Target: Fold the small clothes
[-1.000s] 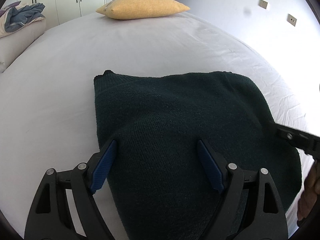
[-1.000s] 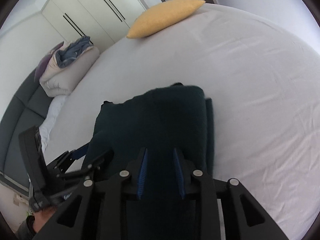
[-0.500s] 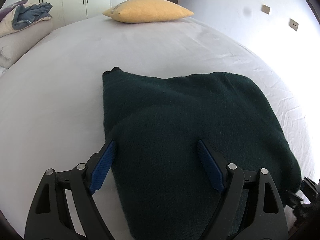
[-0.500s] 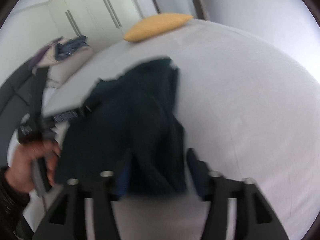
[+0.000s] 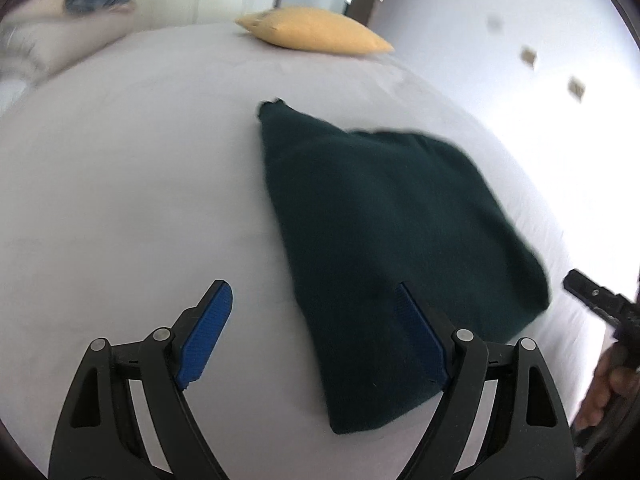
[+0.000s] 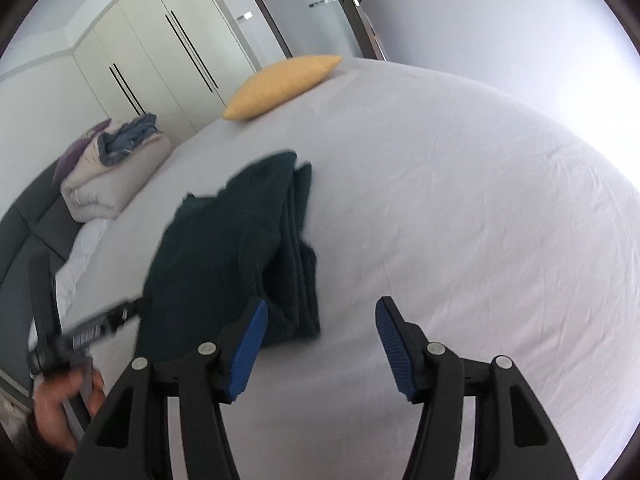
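Left wrist view: the left gripper [image 5: 312, 332], black with ribbed blue pads, has its jaws spread wide with nothing pinched. Its left pad hangs over bare sheet; its right pad shows in front of the near part of the folded dark green knitted garment [image 5: 392, 248], and contact there cannot be told. The garment lies flat on the wide bed covered in a pale grey sheet [image 5: 120, 200], tapering toward a far corner. A mustard-yellow rectangular pillow [image 5: 312, 34] rests at the bed's far end. At the right edge, part of the other black tool and a hand [image 5: 604, 392] show, blurred.

Right wrist view: the right gripper [image 6: 320, 344] has just been opening, and its jaws stand apart over bare sheet with nothing between them. The garment lies just left of the left pad, its stacked folded edges facing the camera. The pillow sits far off, and a rolled beige and blue bundle of bedding [image 6: 112, 168] lies at the left. The person's other hand [image 6: 60, 404] grips its tool at lower left.
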